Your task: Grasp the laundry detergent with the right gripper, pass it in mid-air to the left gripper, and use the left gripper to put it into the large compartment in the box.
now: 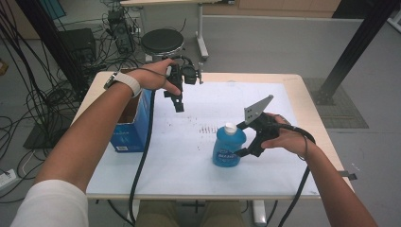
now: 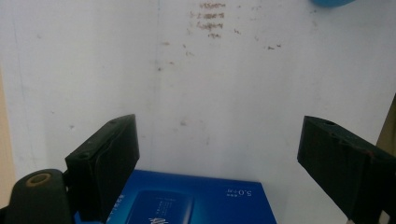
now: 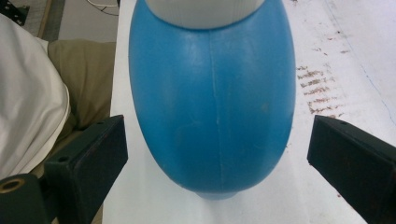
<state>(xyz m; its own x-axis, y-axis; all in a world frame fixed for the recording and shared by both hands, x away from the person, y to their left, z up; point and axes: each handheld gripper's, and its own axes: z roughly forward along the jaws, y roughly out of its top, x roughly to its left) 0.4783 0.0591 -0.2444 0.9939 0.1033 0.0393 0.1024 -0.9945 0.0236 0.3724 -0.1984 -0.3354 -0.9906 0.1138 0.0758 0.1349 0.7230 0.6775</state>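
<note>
I see the blue bottle [image 1: 229, 147] standing upright a little right of the middle of the high view, on the white sheet that covers the table [image 1: 302, 94]. It has a white cap [image 1: 230, 127] and a label on its front side.

My right gripper [image 1: 244, 138] is around the bottle, one jaw on each side. In the right gripper view the jaws stand apart, and a strip of white sheet shows between each jaw and the blue wall [image 3: 212, 107], so they are not pressing yet.

My left gripper [image 1: 178, 105] hangs in the upper middle of the high view, above the sheet and beside the open blue box [image 1: 134, 135]. Its jaws are wide apart with nothing between them; under them I see the box top [image 2: 196, 203].

I judge the bottle to be smooth plastic, rounded and a bit slippery. How full it is I cannot tell, so it may be heavy. The wall probably gives under strong pressure. I would take hold at the widest part of the body, low enough that it does not tip, and close gently. The cap is too narrow for a safe grip.
</note>
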